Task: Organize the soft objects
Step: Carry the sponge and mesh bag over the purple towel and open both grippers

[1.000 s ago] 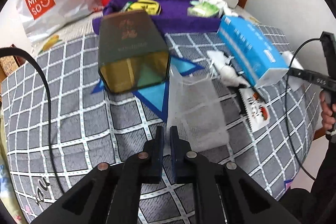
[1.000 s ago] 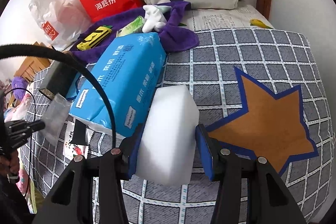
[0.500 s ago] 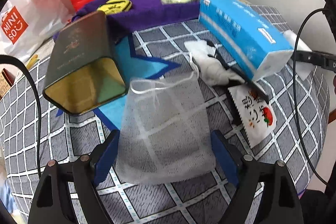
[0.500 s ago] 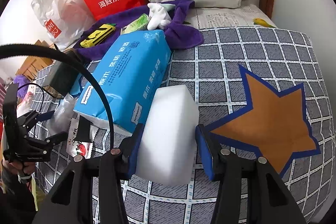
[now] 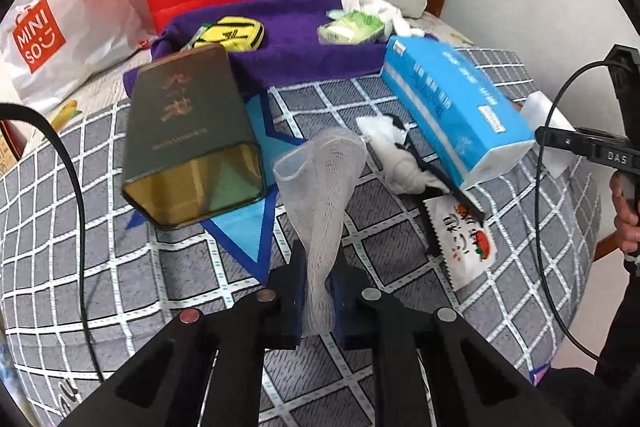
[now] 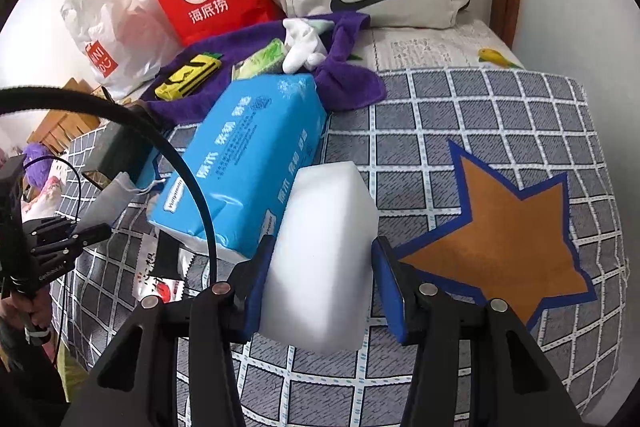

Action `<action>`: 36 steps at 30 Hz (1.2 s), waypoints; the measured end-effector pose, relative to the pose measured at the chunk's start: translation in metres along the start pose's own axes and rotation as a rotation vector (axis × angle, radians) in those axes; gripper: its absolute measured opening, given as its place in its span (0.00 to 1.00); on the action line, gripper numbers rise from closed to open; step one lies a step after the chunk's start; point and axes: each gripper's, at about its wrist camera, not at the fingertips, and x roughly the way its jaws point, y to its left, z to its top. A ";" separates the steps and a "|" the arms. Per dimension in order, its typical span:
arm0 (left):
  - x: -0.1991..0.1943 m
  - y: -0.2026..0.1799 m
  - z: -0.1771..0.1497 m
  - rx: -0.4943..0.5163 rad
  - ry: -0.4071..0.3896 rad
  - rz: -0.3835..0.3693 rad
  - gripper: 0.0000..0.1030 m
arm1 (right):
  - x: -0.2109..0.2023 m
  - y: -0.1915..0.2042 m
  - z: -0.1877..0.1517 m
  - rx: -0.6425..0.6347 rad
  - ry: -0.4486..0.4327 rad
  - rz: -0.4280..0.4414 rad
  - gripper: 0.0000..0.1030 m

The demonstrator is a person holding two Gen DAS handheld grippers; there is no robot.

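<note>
The left gripper [image 5: 318, 291] is closed on the near end of a white mesh pouch [image 5: 320, 187], its fingers squeezing the net into a narrow neck. The pouch runs straight away from the fingers, long axis in line with them, and fans out at its far end into an open mouth just right of the dark green tin [image 5: 188, 143] lying on its side. That mouth is the relation the next move turns on: it faces up and away, near the middle of the grey checked bedspread [image 5: 100, 267], with the free end unsupported (it looks limp and likely to fold shut if tilted).

The right gripper [image 6: 324, 275] has its blue pads against both sides of a white foam block [image 6: 324, 251], fingers spread wide to the block's width and apparently holding it. The block's long axis also points away along the fingers, and its left flank touches the blue tissue pack [image 6: 248, 163]. An orange star patch [image 6: 500, 243] lies just to its right.

Seen from the right wrist, the left gripper and pouch sit well off to the left, beyond the tissue pack. If the block is meant for the pouch, I judge the right hand must carry it leftward over the pack, or the left hand bring the mouth across.
</note>
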 end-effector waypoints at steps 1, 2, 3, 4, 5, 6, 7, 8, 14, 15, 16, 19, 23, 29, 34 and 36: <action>-0.004 0.002 0.001 -0.007 -0.008 -0.002 0.11 | -0.002 0.000 0.002 0.001 -0.006 0.004 0.47; -0.007 0.003 0.002 -0.010 -0.012 -0.009 0.11 | -0.004 0.001 0.003 0.000 -0.010 0.009 0.47; -0.010 0.003 0.003 -0.008 -0.016 -0.019 0.11 | -0.006 0.002 0.005 -0.001 -0.015 0.012 0.47; -0.013 0.004 0.004 -0.004 -0.019 -0.023 0.11 | -0.009 0.004 0.008 -0.004 -0.022 0.012 0.47; -0.015 0.004 0.006 -0.004 -0.022 -0.016 0.11 | -0.010 0.005 0.010 -0.007 -0.027 0.012 0.47; -0.017 0.005 0.007 -0.005 -0.026 -0.018 0.11 | -0.011 0.007 0.012 -0.009 -0.032 0.012 0.47; -0.020 0.006 0.009 -0.009 -0.032 -0.019 0.11 | -0.013 0.009 0.014 -0.012 -0.036 0.014 0.47; -0.022 0.008 0.011 -0.012 -0.036 -0.021 0.11 | -0.015 0.012 0.018 -0.017 -0.042 0.017 0.47; -0.039 0.023 0.028 -0.040 -0.079 -0.006 0.11 | -0.025 0.026 0.039 -0.051 -0.087 0.037 0.47; -0.042 0.026 0.031 -0.044 -0.090 -0.002 0.11 | -0.025 0.028 0.043 -0.055 -0.093 0.047 0.47; -0.045 0.028 0.034 -0.047 -0.098 0.000 0.11 | -0.026 0.030 0.048 -0.059 -0.098 0.057 0.47; -0.054 0.038 0.045 -0.057 -0.125 0.002 0.11 | -0.024 0.037 0.062 -0.076 -0.109 0.076 0.47; -0.060 0.046 0.062 -0.058 -0.157 0.017 0.11 | -0.017 0.053 0.086 -0.112 -0.120 0.111 0.47; -0.054 0.059 0.103 -0.049 -0.184 0.038 0.11 | 0.000 0.072 0.125 -0.159 -0.123 0.157 0.47; -0.036 0.073 0.141 -0.058 -0.185 0.036 0.11 | 0.024 0.082 0.162 -0.178 -0.114 0.150 0.47; -0.026 0.077 0.155 -0.055 -0.180 0.037 0.11 | 0.035 0.082 0.176 -0.187 -0.105 0.150 0.47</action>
